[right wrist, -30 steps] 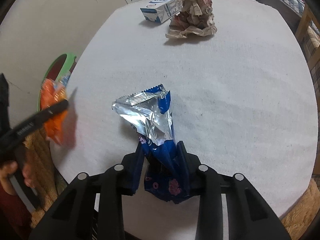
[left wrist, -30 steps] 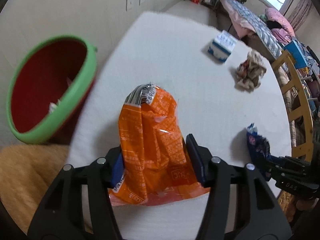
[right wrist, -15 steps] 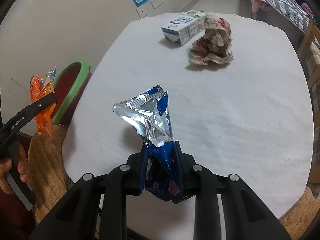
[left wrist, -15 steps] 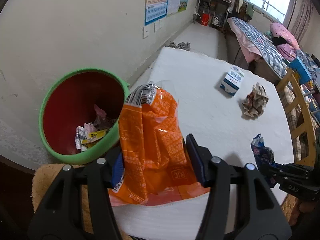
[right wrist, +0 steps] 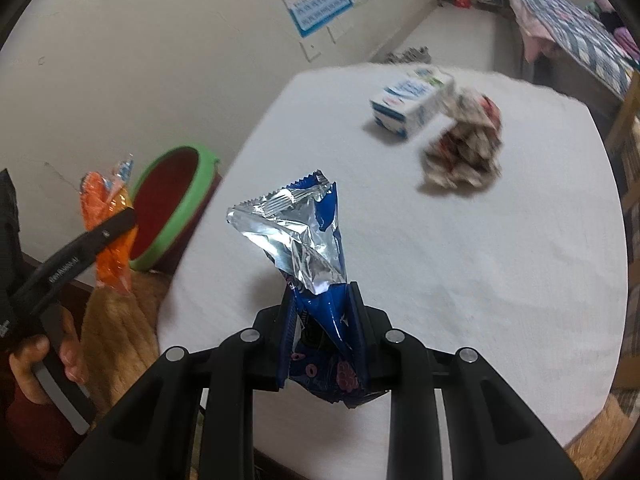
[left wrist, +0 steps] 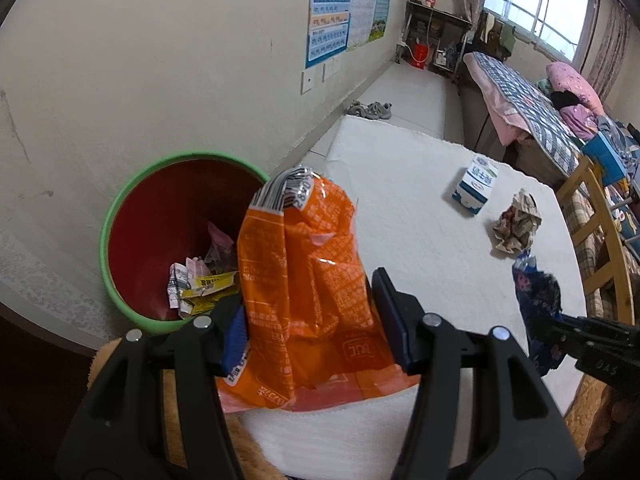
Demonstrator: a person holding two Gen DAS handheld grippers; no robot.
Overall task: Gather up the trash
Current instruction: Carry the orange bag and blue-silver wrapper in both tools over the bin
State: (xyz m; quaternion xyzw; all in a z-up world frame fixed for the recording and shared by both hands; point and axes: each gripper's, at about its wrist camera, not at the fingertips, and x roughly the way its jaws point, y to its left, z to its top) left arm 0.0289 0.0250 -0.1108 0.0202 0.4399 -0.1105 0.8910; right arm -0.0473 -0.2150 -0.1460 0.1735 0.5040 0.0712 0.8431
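Our left gripper point(left wrist: 310, 326) is clamped on an orange bag point(left wrist: 304, 280), and the bag stands up between the two blue pads point(left wrist: 390, 320). This bag is crumpled, with small white print, a striped silver seal at the top and a number on it. We hold it in the air, near the table point(left wrist: 400, 208) edge and just beside the bin point(left wrist: 120, 204); whether it is already over the bin we cannot tell. Its lower edge is cut off by the gripper frame.

Our right gripper point(right wrist: 322, 336) grasps a blue wrapper point(right wrist: 308, 248) by its lower part. The wrapper is blue outside with small pink rings, and the torn top turns its shiny silver inside toward the camera. It is lifted above the table's near part. Its bottom end is hidden behind the black fingers.

Beyond the left gripper, the bin is red inside with a green rim, and it stands on the floor beside the wall. Some paper scraps point(left wrist: 196, 280) lie at its bottom; the orange bag covers part of them.

Farther on the white table lie a milk carton point(left wrist: 476, 190) on its side and, near it, a crumpled paper ball point(left wrist: 516, 222). In the right wrist view these two are blurred and seem to touch; in the left view they are apart.
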